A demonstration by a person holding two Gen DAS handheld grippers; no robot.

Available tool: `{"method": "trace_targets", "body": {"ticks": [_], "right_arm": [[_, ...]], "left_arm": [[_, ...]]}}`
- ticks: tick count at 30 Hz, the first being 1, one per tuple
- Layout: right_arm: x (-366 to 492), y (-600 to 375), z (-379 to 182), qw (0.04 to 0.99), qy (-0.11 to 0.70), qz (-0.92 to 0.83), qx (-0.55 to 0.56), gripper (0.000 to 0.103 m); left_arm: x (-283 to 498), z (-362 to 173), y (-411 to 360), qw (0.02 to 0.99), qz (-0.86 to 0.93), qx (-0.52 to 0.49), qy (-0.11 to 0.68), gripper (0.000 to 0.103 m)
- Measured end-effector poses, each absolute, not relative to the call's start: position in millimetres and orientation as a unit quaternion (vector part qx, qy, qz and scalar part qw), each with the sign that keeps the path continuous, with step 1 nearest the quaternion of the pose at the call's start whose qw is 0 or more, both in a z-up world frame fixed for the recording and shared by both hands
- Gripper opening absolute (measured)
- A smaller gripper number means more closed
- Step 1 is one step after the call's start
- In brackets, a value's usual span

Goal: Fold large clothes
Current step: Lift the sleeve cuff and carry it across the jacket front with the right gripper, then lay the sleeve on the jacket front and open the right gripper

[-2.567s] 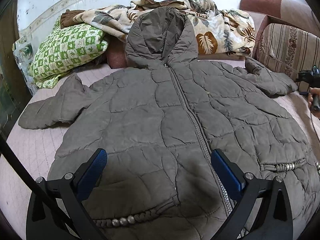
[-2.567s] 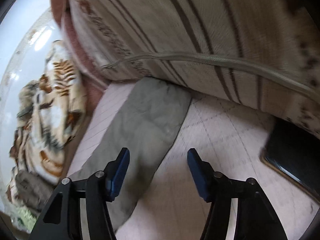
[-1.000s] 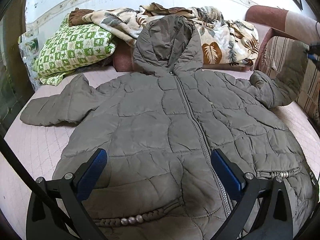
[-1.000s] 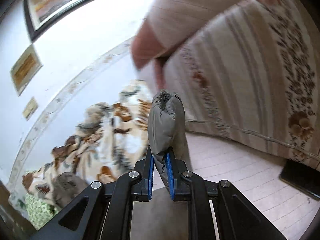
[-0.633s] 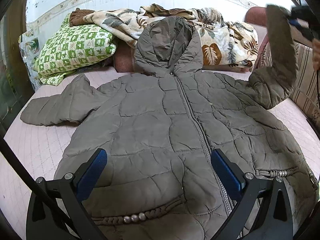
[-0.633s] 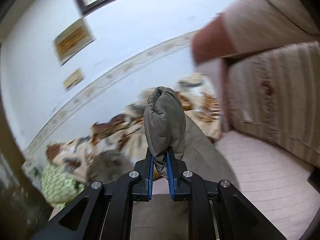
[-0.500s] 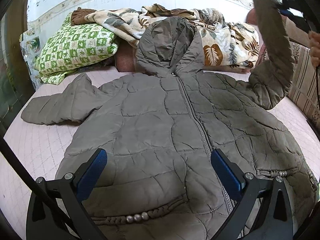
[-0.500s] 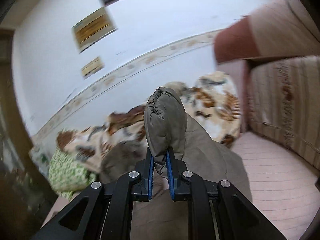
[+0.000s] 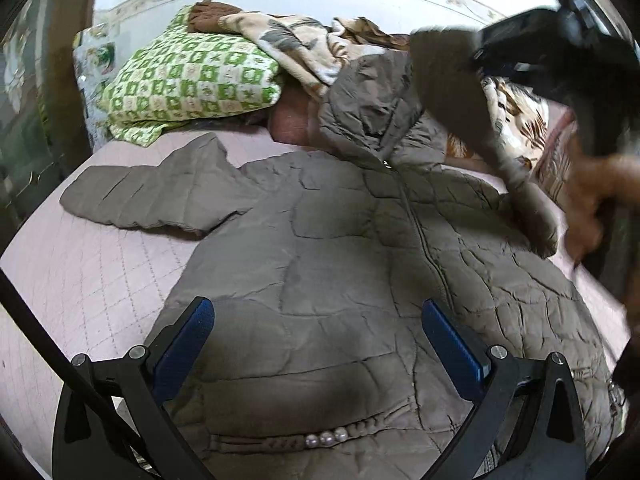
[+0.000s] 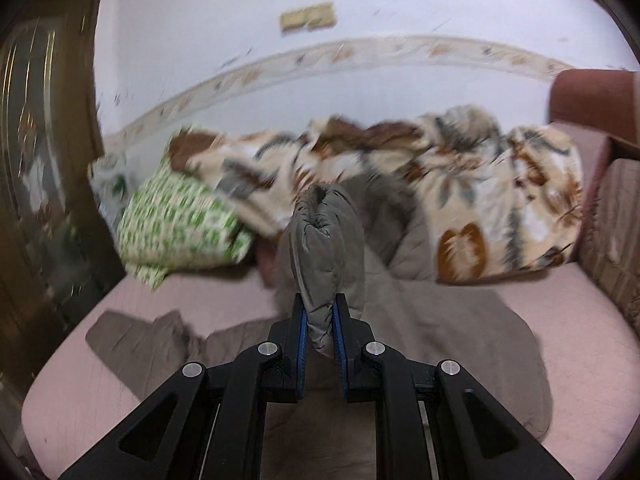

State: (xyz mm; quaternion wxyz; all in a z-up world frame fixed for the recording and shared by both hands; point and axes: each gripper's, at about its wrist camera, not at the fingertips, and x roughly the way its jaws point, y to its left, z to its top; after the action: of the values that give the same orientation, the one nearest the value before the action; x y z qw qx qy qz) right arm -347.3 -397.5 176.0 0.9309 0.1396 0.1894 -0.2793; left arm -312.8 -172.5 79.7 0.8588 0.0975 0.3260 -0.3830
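Note:
A large grey-brown quilted hooded jacket (image 9: 328, 264) lies front-up on a pink quilted bed (image 9: 92, 272), zipper closed, its left sleeve (image 9: 160, 196) spread out flat. My left gripper (image 9: 318, 332) is open and empty, hovering above the jacket's lower hem. My right gripper (image 10: 320, 320) is shut on the cuff of the right sleeve (image 10: 326, 248) and holds it lifted over the jacket's chest; in the left wrist view the raised sleeve (image 9: 460, 108) and that gripper (image 9: 548, 56) hang above the hood.
A green-and-white checked pillow (image 9: 188, 80) and a leaf-print blanket (image 10: 480, 200) lie at the bed's head behind the hood. A striped sofa cushion (image 10: 616, 224) bounds the right side. A dark wooden door (image 10: 44, 184) stands at the left.
My right gripper closed on the right sleeve's cuff, lifted it off the bed and swung it leftward over the jacket. My left gripper stayed open over the hem.

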Motion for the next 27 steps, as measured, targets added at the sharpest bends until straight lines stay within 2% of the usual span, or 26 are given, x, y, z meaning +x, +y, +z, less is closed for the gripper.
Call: {"method": "trace_targets", "body": {"ticks": [9, 17, 27], "right_arm": [[-271.8, -369.5, 102.5, 0.916, 0.281, -0.249, 0.143, 0.013], [-244.1, -363.1, 63.0, 0.907, 0.323, -0.223, 0.155, 0.014], [-230.4, -385.3, 8.8, 0.872, 0.386, -0.164, 0.252, 0.018]], "left_arm": [[-307.2, 81.5, -157.8, 0.863, -0.373, 0.085, 0.330, 0.103], [-300.1, 78.4, -157.9, 0.861, -0.365, 0.079, 0.345, 0.103], [-295.2, 70.7, -159.6, 0.860, -0.355, 0.082, 0.357, 0.103]]}}
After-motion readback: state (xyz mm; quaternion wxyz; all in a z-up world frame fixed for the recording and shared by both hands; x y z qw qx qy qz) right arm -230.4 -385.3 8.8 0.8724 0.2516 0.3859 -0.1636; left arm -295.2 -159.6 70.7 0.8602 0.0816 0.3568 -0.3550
